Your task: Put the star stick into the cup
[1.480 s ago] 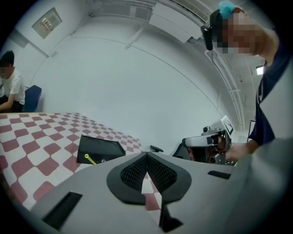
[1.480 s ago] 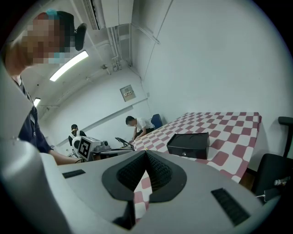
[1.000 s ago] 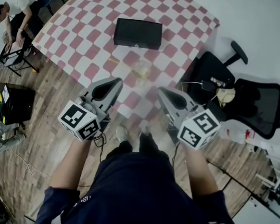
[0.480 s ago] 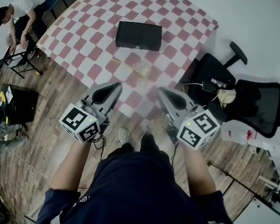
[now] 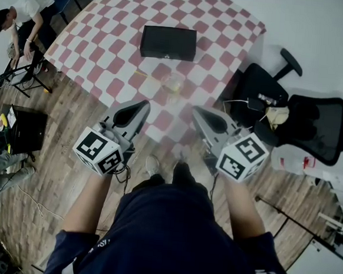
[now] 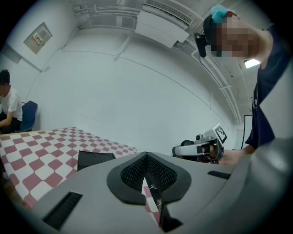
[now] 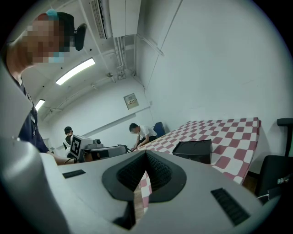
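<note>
The red-and-white checked table [image 5: 102, 45] carries a black box [image 5: 168, 43], with a clear cup [image 5: 174, 83] nearer its front edge

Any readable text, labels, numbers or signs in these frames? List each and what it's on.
No words or numbers can be read in any view.
Black-and-white square patterns only, no letters: left marker cube, right marker cube.
Too small to read: a tiny pale mark on the near edge of the black box on the checkered table.
Too small to read: the wall panel.
</note>
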### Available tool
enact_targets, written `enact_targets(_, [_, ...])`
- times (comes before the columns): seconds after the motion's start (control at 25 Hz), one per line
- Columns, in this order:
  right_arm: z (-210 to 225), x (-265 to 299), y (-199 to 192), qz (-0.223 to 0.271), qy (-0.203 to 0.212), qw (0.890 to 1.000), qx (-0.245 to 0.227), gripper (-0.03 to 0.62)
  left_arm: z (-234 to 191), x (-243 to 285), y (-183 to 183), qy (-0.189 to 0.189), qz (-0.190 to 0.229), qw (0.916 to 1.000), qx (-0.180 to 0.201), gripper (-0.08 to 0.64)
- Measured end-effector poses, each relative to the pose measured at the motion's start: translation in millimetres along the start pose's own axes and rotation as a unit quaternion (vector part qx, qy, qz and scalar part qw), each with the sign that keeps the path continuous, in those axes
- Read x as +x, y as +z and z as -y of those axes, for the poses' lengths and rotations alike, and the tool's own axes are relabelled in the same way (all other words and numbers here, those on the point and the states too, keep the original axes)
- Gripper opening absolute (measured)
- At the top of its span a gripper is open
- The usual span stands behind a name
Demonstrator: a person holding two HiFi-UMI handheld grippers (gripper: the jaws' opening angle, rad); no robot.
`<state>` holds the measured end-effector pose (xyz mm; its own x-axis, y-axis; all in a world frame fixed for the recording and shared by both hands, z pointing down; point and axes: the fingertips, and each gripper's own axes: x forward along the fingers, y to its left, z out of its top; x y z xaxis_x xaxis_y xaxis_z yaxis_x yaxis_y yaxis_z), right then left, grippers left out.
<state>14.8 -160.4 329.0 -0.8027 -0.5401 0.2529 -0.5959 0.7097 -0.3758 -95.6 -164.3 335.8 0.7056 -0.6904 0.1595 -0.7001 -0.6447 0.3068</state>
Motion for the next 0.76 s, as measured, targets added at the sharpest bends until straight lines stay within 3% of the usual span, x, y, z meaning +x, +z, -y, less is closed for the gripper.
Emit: enact_targets(0.76, [7,3,0,-0.008,-0.001,1.0,-0.002,0.015,-2,13,2,-0.005,0.003,1.0,-0.005,0.029])
